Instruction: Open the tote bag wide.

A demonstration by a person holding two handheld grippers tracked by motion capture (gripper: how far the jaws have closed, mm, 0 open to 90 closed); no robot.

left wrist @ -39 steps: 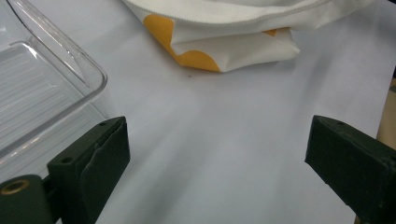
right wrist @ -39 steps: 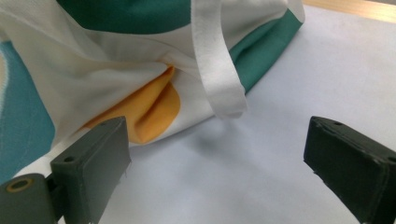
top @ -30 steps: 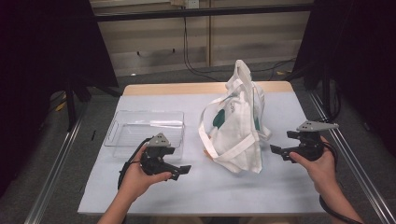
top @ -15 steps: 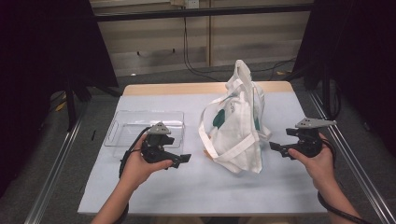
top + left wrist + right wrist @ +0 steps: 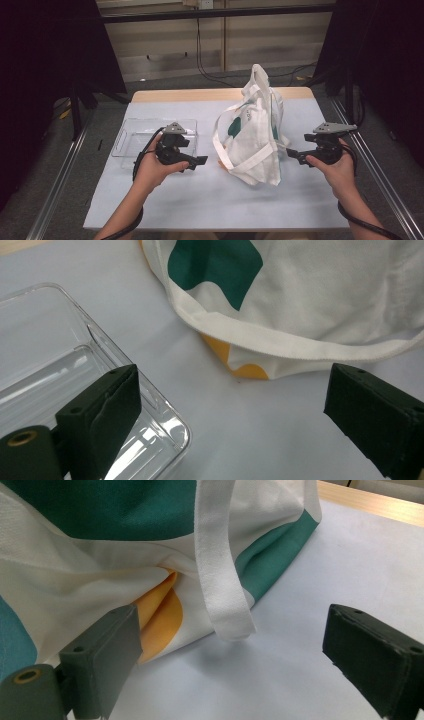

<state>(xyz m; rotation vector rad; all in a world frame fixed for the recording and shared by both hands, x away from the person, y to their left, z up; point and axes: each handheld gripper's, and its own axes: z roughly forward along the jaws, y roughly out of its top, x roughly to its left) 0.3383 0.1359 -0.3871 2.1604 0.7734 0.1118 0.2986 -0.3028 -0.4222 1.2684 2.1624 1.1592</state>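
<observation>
I have both grippers flanking the white tote bag [image 5: 252, 135], which stands slumped mid-worktop [image 5: 200, 200]. My left gripper [image 5: 196, 161] and right gripper [image 5: 292, 154] both have jaws wide open, empty. Risk: the limp handle strap [image 5: 220, 575] may slip a shallow pinch, and my left sits over the clear plastic tray [image 5: 135, 135], which I could knock.

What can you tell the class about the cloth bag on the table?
The bag is white cloth with green and yellow patches. It stands slumped on the table, one handle sticking up, another strap drooping across its front. The tray lies to its left, apart. Neither open claw, left or right, touches it.
</observation>
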